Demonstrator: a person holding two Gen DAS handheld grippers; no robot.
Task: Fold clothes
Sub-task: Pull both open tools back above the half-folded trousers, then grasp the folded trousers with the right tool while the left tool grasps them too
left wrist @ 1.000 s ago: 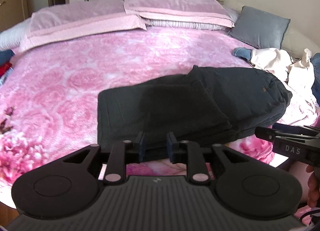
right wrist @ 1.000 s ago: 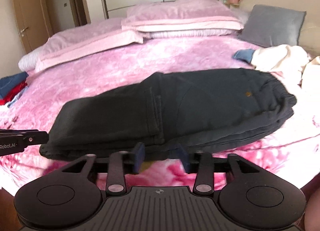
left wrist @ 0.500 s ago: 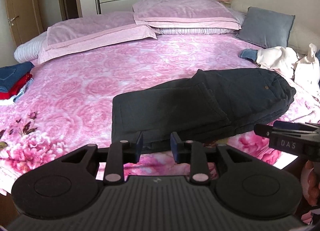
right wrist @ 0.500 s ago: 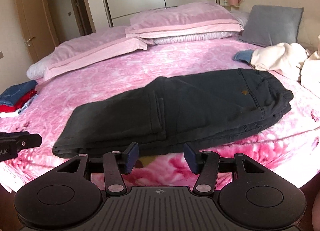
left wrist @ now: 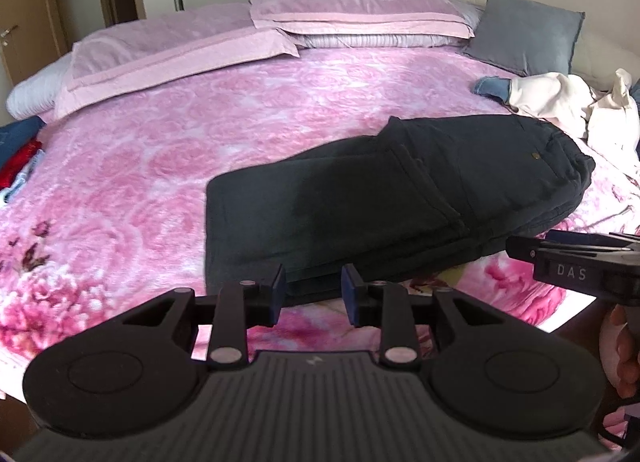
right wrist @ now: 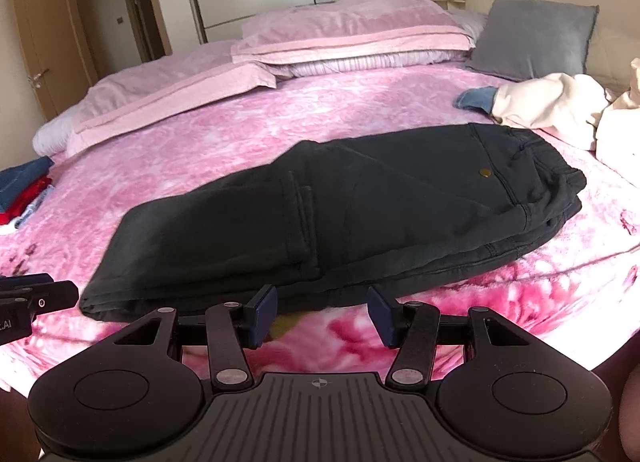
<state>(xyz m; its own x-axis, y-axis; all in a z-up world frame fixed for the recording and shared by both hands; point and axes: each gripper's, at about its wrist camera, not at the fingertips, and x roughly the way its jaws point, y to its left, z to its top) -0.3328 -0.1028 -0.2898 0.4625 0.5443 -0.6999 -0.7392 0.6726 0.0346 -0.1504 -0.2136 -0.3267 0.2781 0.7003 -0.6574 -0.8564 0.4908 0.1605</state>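
Observation:
A pair of dark trousers point(left wrist: 384, 214) point(right wrist: 340, 214) lies folded on the pink floral bedspread point(left wrist: 168, 166) point(right wrist: 248, 134), legs doubled over toward the waistband at the right. My left gripper point(left wrist: 313, 294) is open, held just short of the near edge of the trousers, nothing between its fingers. My right gripper point(right wrist: 322, 316) is open wider, also just in front of that near edge and empty. In the left wrist view the right gripper point(left wrist: 576, 262) shows at the right edge.
Pink pillows point(left wrist: 348, 10) point(right wrist: 344, 30) and a grey cushion point(left wrist: 524, 34) point(right wrist: 532, 38) lie at the head of the bed. Cream and blue unfolded clothes point(left wrist: 560, 98) point(right wrist: 552, 106) are heaped at the right. A folded blue and red stack point(left wrist: 20, 150) point(right wrist: 24, 186) sits at the left edge.
Both grippers have let go of the trousers, opened and pulled back from the near edge. The trousers lie still on the bed.

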